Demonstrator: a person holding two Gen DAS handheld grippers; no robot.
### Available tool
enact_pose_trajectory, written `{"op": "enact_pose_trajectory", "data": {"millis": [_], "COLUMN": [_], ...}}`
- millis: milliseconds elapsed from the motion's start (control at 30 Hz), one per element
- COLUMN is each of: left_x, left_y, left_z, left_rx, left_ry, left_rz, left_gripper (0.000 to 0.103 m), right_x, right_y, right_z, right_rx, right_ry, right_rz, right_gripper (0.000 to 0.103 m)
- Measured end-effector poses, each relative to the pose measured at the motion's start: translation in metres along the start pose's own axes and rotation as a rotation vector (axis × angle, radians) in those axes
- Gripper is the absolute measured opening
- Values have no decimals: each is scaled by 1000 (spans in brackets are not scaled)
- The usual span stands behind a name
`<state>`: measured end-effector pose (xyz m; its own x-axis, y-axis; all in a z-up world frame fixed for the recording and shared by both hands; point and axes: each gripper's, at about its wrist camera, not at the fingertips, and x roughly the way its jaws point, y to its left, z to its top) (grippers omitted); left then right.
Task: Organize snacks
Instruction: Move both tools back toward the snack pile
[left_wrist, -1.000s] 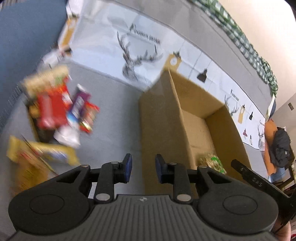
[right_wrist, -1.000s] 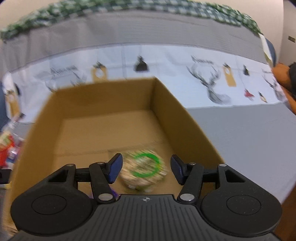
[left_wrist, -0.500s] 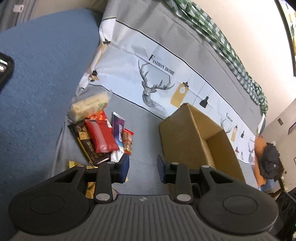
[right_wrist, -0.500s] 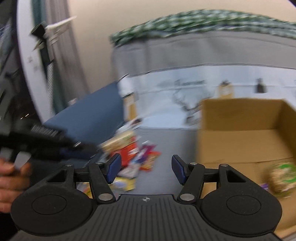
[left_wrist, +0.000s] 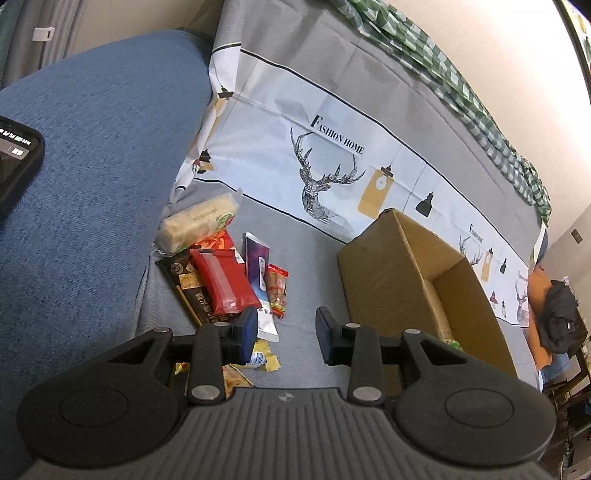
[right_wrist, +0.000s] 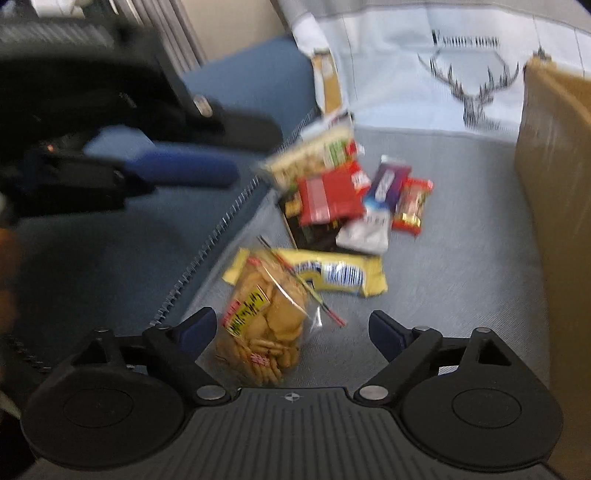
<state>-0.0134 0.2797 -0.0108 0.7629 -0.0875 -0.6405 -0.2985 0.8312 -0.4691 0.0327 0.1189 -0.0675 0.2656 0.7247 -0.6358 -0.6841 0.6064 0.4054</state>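
A pile of snacks lies on the grey cover: a red packet (left_wrist: 221, 284) (right_wrist: 325, 199), a long beige pack (left_wrist: 199, 221), a purple packet (left_wrist: 257, 266), a yellow packet (right_wrist: 340, 273) and a clear bag of crackers (right_wrist: 266, 317). To the right stands an open cardboard box (left_wrist: 376, 280) (right_wrist: 554, 184) with a green-labelled snack (left_wrist: 452, 343) in it. My left gripper (left_wrist: 286, 332) hangs above the gap between pile and box, its jaws opening, nothing between them. My right gripper (right_wrist: 291, 328) is over the cracker bag, its jaws opening wide; the bag shows between the fingers, untouched.
A blue cushion (left_wrist: 92, 184) borders the pile on the left, with a black phone (left_wrist: 14, 155) on it. A deer-print cloth (left_wrist: 321, 177) rises behind. A dark bag (left_wrist: 557, 317) sits far right. One blue finger (right_wrist: 184, 171) of the left gripper crosses the right view.
My right gripper swung left from the box, where the green-labelled snack stayed, to the snack pile, and its jaws spread wide. My left gripper drew back, then kept still, jaws slightly wider.
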Motion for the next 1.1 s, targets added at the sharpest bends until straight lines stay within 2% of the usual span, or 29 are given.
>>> {"op": "enact_pose_trajectory", "data": {"millis": [100, 200, 233, 267, 333, 400, 567, 700, 767, 867, 933, 1000, 1100], "left_x": [0, 1, 2, 2, 4, 6, 10, 20, 30, 49, 60, 71, 85], "left_y": [1, -1, -1, -2, -3, -3, 0, -3, -9, -24, -30, -35, -35], "left_z": [0, 0, 0, 0, -1, -1, -2, -3, -7, -15, -22, -27, -31], "left_rx": [-5, -2, -1, 1, 3, 6, 20, 75, 134, 266, 339, 406, 441], "left_ry": [0, 5, 7, 9, 14, 18, 33, 62, 91, 129, 149, 162, 196], "left_rz": [1, 6, 8, 11, 15, 21, 43, 83, 109, 170, 211, 245, 269], "left_gripper": [38, 38, 38, 38, 38, 38, 38, 40, 56, 73, 78, 79, 80], "right_x": [10, 16, 16, 16, 13, 8, -10, -24, -34, -43, -47, -42, -44], "right_y": [0, 4, 5, 6, 9, 12, 9, -4, -12, -19, -25, -32, -35], "right_z": [-3, -5, -6, -6, -6, -8, -7, -5, -6, -10, -13, -11, -12], "right_rx": [19, 3, -6, -19, -46, -92, -149, -150, -134, -149, -147, -136, -127], "right_ry": [25, 41, 44, 45, 48, 38, 23, 96, 126, 147, 157, 173, 186], "right_rz": [18, 43, 57, 74, 124, 126, 62, -50, -38, -50, -45, -31, -23], "right_gripper": [92, 85, 77, 65, 55, 47, 45, 45, 46, 46, 47, 47, 48]}}
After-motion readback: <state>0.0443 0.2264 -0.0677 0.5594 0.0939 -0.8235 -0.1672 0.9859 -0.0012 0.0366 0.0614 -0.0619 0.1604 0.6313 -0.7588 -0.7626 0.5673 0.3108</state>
